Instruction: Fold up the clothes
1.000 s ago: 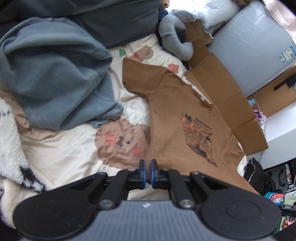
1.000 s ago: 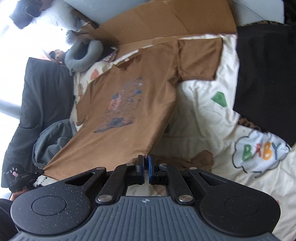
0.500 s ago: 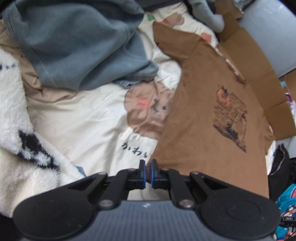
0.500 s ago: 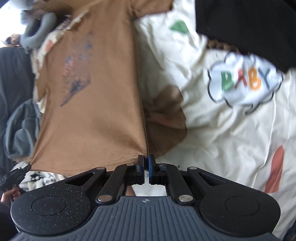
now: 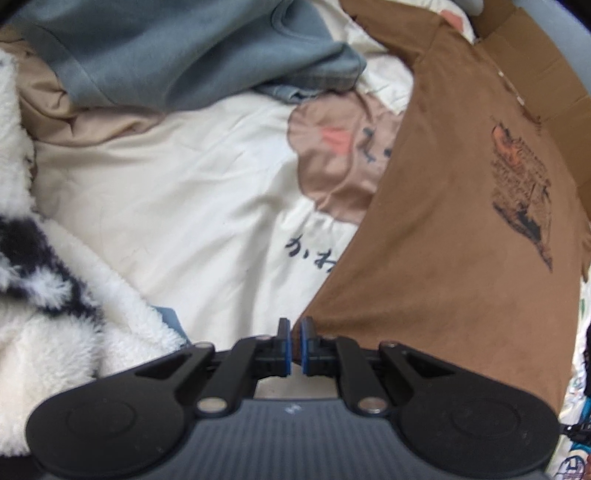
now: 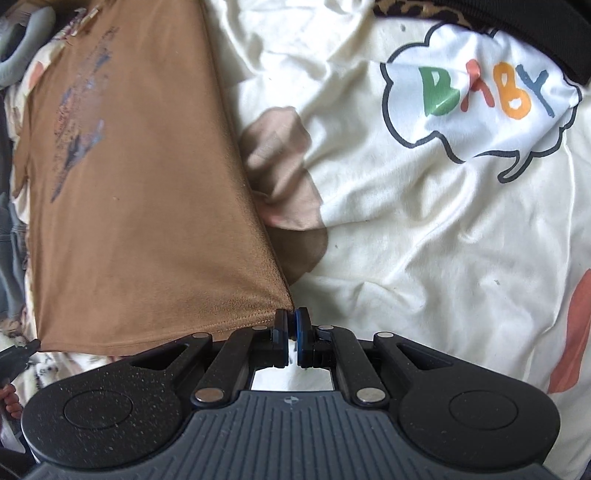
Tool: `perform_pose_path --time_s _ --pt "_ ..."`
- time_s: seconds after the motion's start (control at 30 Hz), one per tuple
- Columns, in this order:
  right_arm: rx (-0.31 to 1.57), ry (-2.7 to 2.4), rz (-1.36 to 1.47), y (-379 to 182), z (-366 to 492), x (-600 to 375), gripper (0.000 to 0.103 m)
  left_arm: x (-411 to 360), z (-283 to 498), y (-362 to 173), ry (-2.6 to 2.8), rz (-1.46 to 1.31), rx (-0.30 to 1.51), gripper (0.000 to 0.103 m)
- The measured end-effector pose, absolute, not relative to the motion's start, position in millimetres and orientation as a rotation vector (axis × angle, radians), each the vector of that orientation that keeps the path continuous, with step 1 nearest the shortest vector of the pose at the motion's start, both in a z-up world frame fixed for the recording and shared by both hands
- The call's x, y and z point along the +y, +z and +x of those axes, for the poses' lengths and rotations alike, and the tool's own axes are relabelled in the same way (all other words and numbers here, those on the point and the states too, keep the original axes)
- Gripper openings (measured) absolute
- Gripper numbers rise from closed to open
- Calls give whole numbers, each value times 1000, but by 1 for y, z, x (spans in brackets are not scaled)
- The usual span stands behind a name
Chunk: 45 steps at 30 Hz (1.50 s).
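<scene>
Brown cotton, a T-shirt (image 5: pixel 461 258), lies print-up and spread across the cream cartoon bedsheet (image 5: pixel 192 206), its hem nearest the two tongs. Starting at the left: a fluffy white blanket (image 5: pixel 48 325) and a grey-blue sweatshirt (image 5: pixel 177 48) crowd that side of the bed. The left gripper (image 5: pixel 293 341) is clenched almost to touching at the shirt's left hem corner; whether cloth is actually caught between the pads I cannot tell, as the corner ends right at the tips. Further right, the right gripper (image 6: pixel 291 338) is clenched at the other hem corner, and the stitched edge runs straight into its jaws, so I judge it has the fabric.

To do this well, both corners want equal tension, so the hem stays straight, and the shirt should stay clear of the sweatshirt before any fold is laid.

Hard to see: the collar and far sleeve are cut off at the frame edges, the pinch points are masked by the gripper bodies, and the black fabric (image 6: pixel 517 22) at the far right is only a sliver.
</scene>
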State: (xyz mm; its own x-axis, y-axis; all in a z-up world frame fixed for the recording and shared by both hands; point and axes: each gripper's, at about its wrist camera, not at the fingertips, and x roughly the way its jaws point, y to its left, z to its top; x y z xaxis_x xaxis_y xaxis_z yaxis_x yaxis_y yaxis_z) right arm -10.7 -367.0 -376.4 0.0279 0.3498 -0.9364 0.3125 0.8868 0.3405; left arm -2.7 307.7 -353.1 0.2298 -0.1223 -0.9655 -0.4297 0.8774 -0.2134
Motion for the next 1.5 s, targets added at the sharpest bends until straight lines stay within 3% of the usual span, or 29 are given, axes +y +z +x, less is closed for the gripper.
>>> perform_pose_path --time_s 0.3,0.5,0.6,0.73,0.8,0.9,1.07,1.13,1.5 --pt "1572 -3 489 -395 -15 -363 1 303 -1 -391 251 -474 1405 8" --pt "1583 -22 467 -401 -19 -360 3 301 -4 -387 248 -441 1451 16" --pt "1563 -3 433 -389 -22 -358 6 303 -10 -380 275 -446 1466 14" --pt "1487 29 449 -357 -27 -362 7 304 -21 -357 271 -488 1412 21" --pt "1446 32 459 -342 -30 -366 7 304 -25 -342 266 -499 1379 31" --pt "1386 44 485 -322 -34 -373 7 307 -30 -318 273 -502 1338 33" --pt "1307 66 505 -288 -17 -380 21 310 -22 -267 304 -482 1245 45" --pt "1275 78 499 -278 -2 -375 21 309 -17 -252 303 -471 1219 48" --pt "1120 106 530 -224 38 -373 27 297 12 -172 290 -427 1092 55"
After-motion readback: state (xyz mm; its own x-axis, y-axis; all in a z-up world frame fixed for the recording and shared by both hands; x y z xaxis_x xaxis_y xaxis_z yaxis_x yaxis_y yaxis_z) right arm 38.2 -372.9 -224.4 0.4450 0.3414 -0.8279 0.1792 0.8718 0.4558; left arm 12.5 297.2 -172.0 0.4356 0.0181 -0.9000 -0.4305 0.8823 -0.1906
